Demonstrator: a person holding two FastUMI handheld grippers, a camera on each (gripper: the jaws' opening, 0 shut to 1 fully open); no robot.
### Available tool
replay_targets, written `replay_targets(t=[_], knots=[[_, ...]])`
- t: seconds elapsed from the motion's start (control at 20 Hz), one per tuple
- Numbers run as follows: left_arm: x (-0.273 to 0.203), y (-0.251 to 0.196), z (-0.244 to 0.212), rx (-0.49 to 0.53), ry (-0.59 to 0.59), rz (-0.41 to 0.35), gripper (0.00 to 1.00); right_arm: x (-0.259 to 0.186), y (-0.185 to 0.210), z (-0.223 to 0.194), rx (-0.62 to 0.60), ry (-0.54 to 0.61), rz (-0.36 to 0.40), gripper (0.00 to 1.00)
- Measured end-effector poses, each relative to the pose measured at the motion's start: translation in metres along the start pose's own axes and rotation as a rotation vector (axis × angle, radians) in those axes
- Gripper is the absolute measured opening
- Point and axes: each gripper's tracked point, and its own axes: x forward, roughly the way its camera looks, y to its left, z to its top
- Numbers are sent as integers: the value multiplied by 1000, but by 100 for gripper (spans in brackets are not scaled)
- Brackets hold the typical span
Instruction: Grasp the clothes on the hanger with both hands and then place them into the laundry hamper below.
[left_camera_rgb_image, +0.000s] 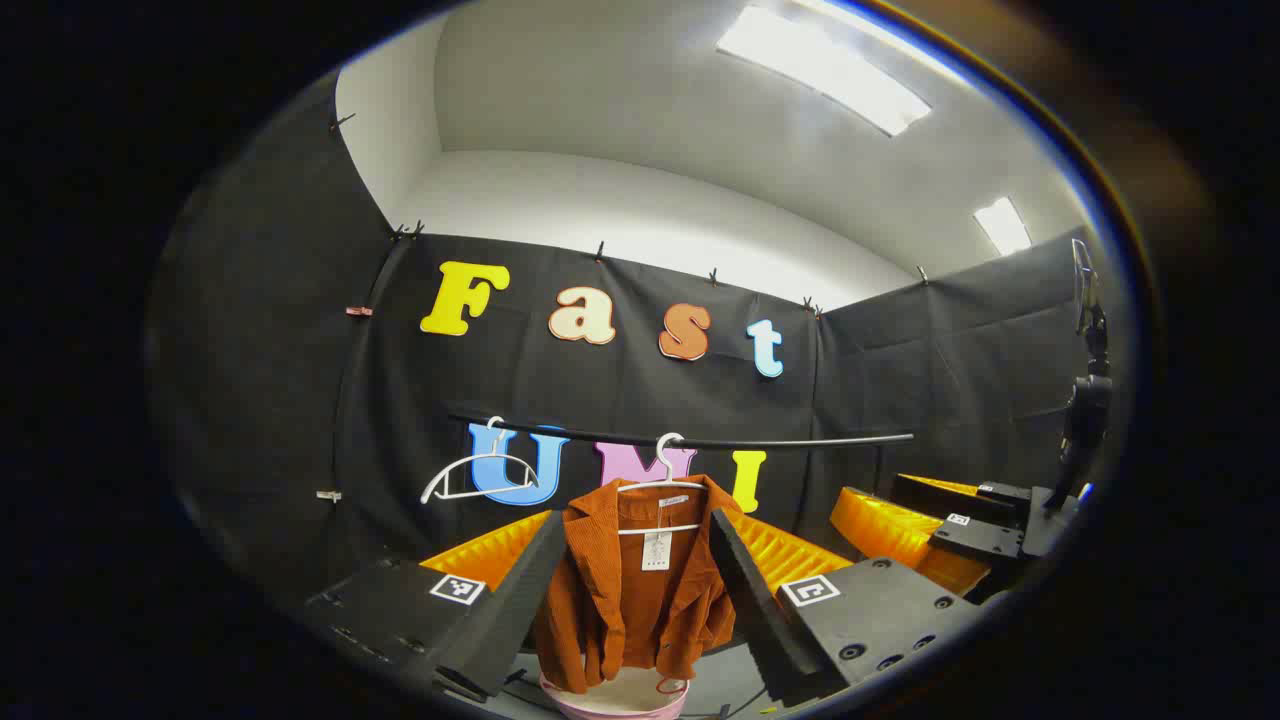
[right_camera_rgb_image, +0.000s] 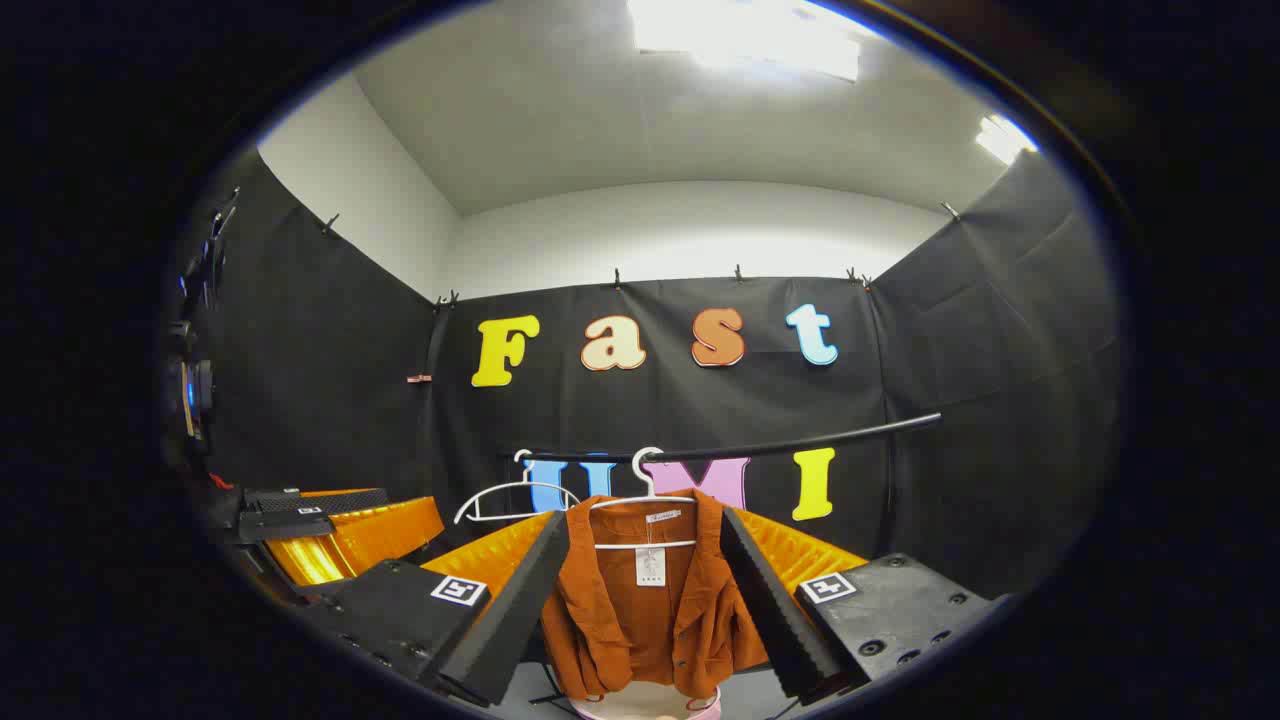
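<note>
We hold the left gripper and the right gripper with fingers spread wide and nothing between them, both aimed at the rust-brown corduroy jacket so each can take a side. It hangs on a white hanger at the middle of the black rail, beside an empty hanger, directly above the pink laundry hamper, so it should drop straight in once freed.

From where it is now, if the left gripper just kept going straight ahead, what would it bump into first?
Most likely the rust-orange jacket on its white hanger: it hangs centred between the open left gripper, though the distance is hard to judge.
</note>
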Motion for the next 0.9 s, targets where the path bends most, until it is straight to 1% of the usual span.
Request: replay_targets(t=[0.2, 0.25, 0.3, 0.4, 0.7, 0.9], knots=[[0, 3, -1, -16, 9, 3, 92, -1, -2, -4, 12, 18, -4, 98], [1, 4, 0, -19, 10, 6, 92, 0, -3, -5, 13, 22, -7, 96], [1, 6, 0, -20, 9, 12, 92, -1, -4, -5, 12, 24, -9, 98], [3, 8, 0, -27, 7, 21, 92, 1, -5, -7, 11, 30, -10, 98], [11, 9, -4, -75, 13, 11, 92, 8, -5, -10, 1, 38, -7, 98], [14, 16, -7, -80, 12, 12, 92, 13, -3, -13, 2, 38, -8, 98]])
